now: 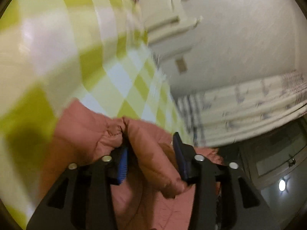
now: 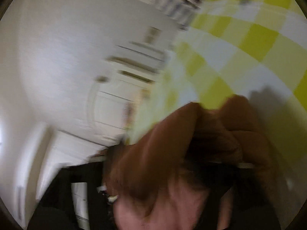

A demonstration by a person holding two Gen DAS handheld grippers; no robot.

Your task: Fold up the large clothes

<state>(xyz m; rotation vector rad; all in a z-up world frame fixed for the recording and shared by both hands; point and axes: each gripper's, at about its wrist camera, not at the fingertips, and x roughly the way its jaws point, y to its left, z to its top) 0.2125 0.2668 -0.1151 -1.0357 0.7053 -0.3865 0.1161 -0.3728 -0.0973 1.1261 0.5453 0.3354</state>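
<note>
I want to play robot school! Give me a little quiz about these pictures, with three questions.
1. What colour is the puffy jacket? A blue, B pink, C black.
2. True or false: the cloth beside the jacket has yellow and white checks.
3. Fill the gap: in the left wrist view, a fold of the jacket sits ___ the two fingers of the left gripper.
Key: 1 B; 2 true; 3 between.
</note>
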